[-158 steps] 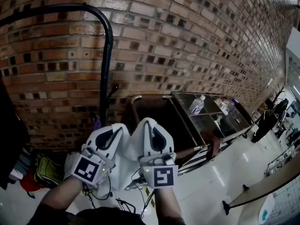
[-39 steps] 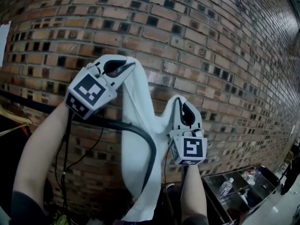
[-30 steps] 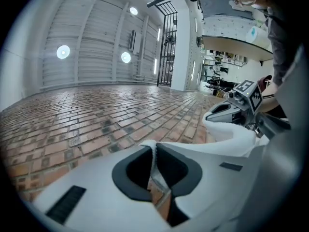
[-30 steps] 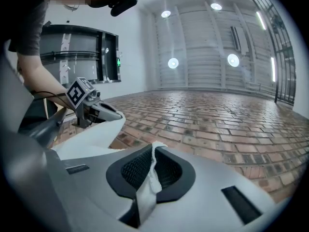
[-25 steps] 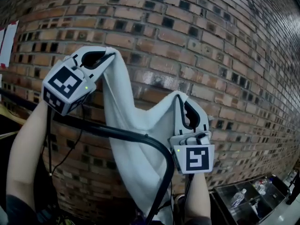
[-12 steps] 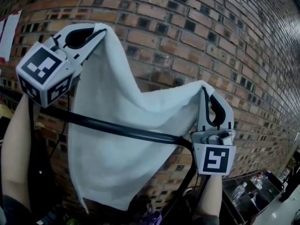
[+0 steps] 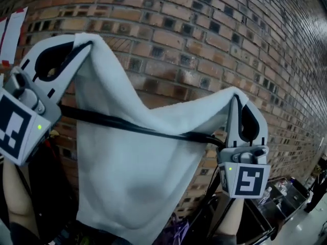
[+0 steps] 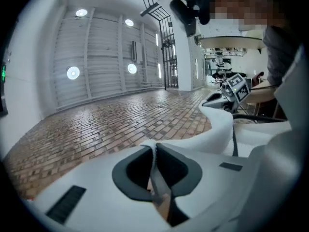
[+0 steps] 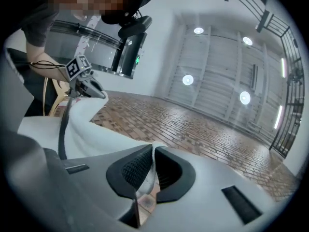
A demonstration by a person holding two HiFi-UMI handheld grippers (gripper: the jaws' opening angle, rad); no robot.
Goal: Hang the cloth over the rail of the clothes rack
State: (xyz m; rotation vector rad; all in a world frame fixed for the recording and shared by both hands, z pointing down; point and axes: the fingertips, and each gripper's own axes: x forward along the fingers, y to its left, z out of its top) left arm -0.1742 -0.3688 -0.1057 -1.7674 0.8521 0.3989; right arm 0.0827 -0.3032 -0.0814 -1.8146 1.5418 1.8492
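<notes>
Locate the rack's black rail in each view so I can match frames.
Head view: the rail runs left to right across the middle, in front of the white cloth.
Left gripper view: the rail is a thin dark line at the right, against the cloth.
Right gripper view: the rail is a dark curve at the left, over the cloth.
Shared landmark: the white cloth, which the rail crosses in all three views.

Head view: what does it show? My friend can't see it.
A white cloth is held spread out by its top corners, the left hand-held gripper pinching one high up and the right hand-held gripper pinching the other lower down. The black clothes-rack rail crosses in front of the cloth, with a brick wall behind.
</notes>
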